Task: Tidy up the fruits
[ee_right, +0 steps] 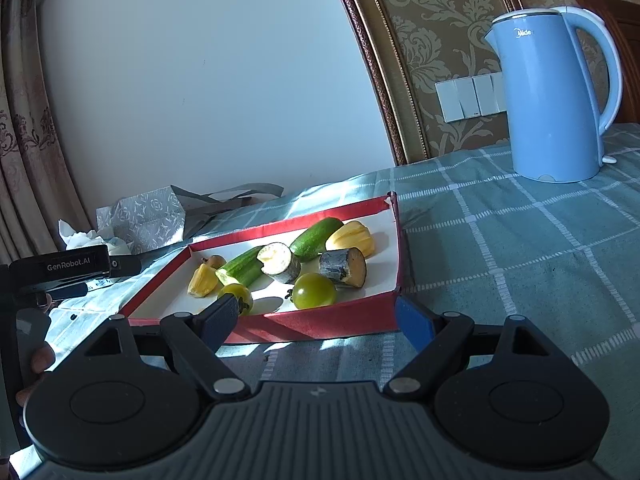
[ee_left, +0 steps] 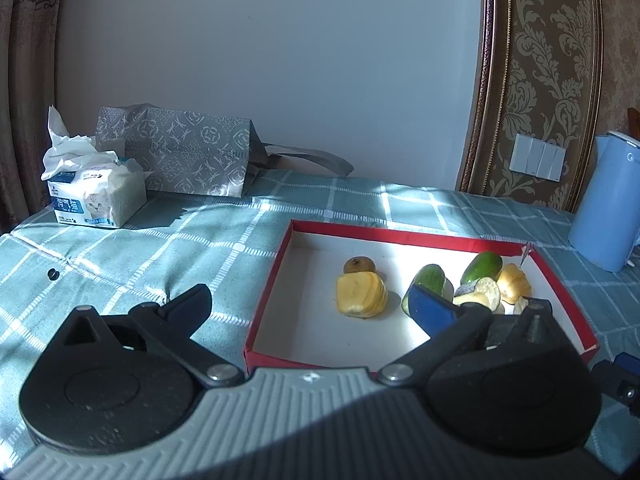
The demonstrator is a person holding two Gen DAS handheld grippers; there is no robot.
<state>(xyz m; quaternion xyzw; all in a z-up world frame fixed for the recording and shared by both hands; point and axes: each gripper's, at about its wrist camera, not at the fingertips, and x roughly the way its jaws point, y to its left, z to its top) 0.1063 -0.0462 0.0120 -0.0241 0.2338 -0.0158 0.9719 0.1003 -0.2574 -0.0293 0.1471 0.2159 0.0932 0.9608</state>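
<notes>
A red-walled box [ee_left: 404, 235] with a white floor sits on the checked cloth. In it lie yellow fruit chunks [ee_left: 362, 294], a small brown fruit [ee_left: 359, 265], a cucumber piece [ee_left: 428, 279], a whole green fruit [ee_left: 482, 266] and cut cane pieces [ee_right: 344, 266]. Two green tomatoes [ee_right: 314, 290] rest by the near wall. My left gripper [ee_left: 312, 306] is open and empty, its blue-padded finger over the box and the other outside its left wall. My right gripper [ee_right: 318, 320] stands open and empty just before the box's near wall [ee_right: 320, 320].
A blue kettle [ee_right: 556, 96] stands on the cloth to the right of the box. A tissue pack [ee_left: 96, 196] and a patterned grey paper bag [ee_left: 188, 152] sit at the back left by the wall. A hand holds the left device's housing [ee_right: 60, 268].
</notes>
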